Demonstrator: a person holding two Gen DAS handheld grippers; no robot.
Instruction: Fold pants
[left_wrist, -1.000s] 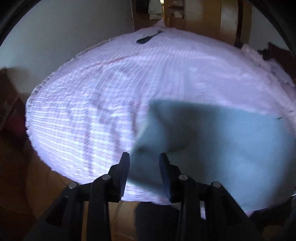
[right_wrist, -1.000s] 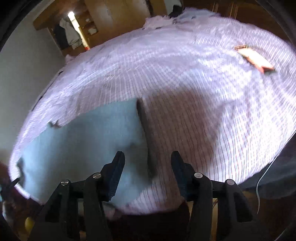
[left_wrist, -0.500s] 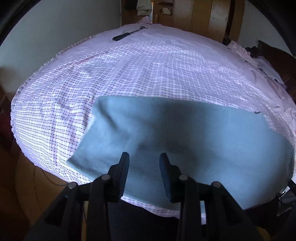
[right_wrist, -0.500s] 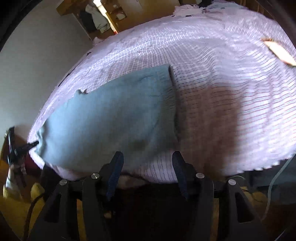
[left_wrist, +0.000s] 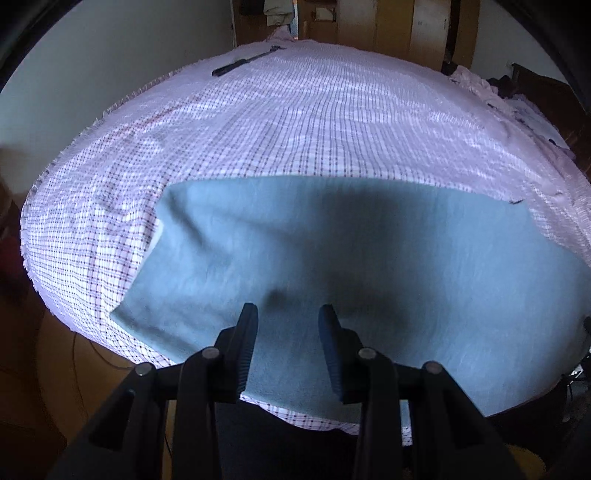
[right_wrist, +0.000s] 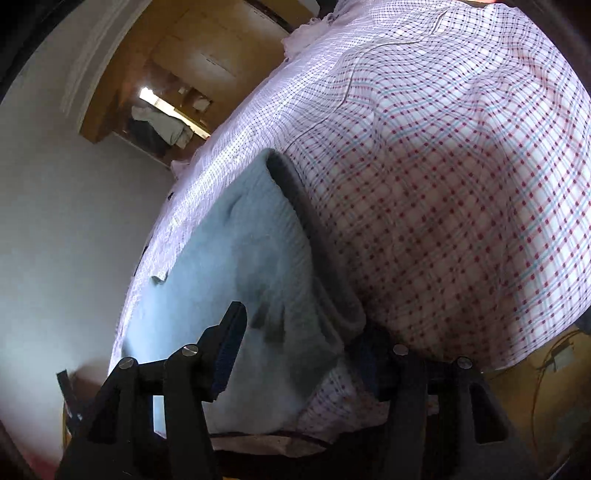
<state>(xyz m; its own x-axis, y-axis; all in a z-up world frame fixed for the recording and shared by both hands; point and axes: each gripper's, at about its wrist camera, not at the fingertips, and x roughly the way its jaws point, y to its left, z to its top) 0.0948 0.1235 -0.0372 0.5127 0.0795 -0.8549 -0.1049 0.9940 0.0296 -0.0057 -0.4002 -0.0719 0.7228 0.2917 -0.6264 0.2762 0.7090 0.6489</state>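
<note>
Light blue pants (left_wrist: 369, 266) lie spread flat on the checked bed sheet (left_wrist: 295, 122), close to the bed's front edge. My left gripper (left_wrist: 288, 332) hovers over their near edge, open, with flat cloth showing in the gap between its fingers. In the right wrist view the pants (right_wrist: 229, 258) end in a grey ribbed waistband (right_wrist: 314, 236). My right gripper (right_wrist: 301, 339) is low at the waistband's near corner and its jaws are closing. The bunched corner sits between them, and the right finger is partly hidden behind the cloth. The left fingertip (right_wrist: 232, 328) stands clear of the cloth.
A slim black object (left_wrist: 240, 64) lies at the bed's far side. Crumpled pink bedding (left_wrist: 480, 85) is piled at the far right. Wooden wardrobes (left_wrist: 424, 29) stand behind the bed. A cable (right_wrist: 554, 354) lies on the floor beside the bed's edge.
The left gripper has slid across the pants, which have dropped from a raised fold to lying flat. The right gripper has sunk and rolled down onto the waistband corner at the bed's edge.
</note>
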